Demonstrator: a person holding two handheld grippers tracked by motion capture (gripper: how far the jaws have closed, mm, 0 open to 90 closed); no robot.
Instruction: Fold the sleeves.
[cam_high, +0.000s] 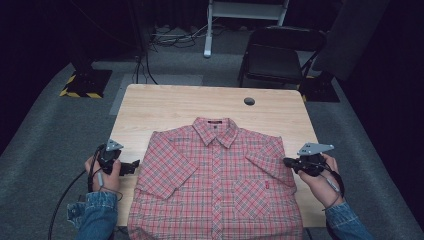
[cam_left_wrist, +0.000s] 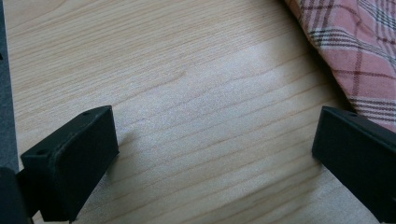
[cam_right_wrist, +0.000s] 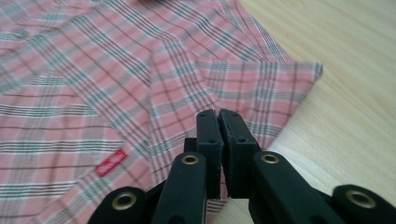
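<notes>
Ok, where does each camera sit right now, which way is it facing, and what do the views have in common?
High view: above the person's side, looking forward and down on the table and plaid shirt; both forearms, the left gripper and the right gripper show.
Left gripper view: rides the left gripper, looking down at bare wood between open jaws, the shirt's edge at upper right.
Right gripper view: rides the right gripper, jaws shut, facing the shirt's sleeve.
Shared: all three show shirt and tabletop.

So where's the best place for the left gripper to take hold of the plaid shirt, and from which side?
Probably the hem of the short sleeve nearest the left gripper, approached from the table's left side. The shirt lies flat, face up, and that sleeve edge is a free, thin edge. The left gripper's jaws stand open over bare wood just beside it.
</notes>
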